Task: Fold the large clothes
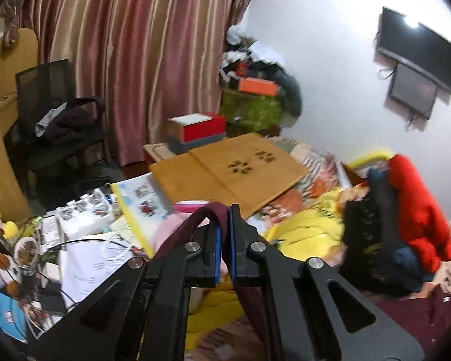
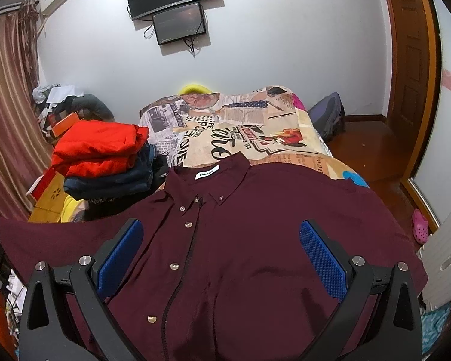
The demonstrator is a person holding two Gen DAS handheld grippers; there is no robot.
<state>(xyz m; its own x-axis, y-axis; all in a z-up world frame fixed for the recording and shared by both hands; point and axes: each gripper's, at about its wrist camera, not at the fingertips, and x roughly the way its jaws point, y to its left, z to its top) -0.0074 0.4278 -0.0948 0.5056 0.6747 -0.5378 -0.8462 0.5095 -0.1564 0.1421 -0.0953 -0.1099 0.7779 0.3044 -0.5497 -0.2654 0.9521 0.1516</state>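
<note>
A large maroon button-up shirt (image 2: 255, 240) lies spread face up on the bed, collar toward the far end, one sleeve stretched out to the left. My right gripper (image 2: 221, 243) is open and empty, hovering over the shirt's chest with its blue pads (image 2: 321, 258) wide apart. My left gripper (image 1: 224, 240) is shut on a fold of the maroon shirt (image 1: 216, 213), which loops over the pads and hangs down between the arms.
A stack of folded clothes, red on top (image 2: 102, 147), sits left of the shirt and shows in the left wrist view (image 1: 418, 219). A wooden board (image 1: 225, 171), boxes and clutter lie to the left. The printed bedspread (image 2: 240, 132) extends beyond the collar.
</note>
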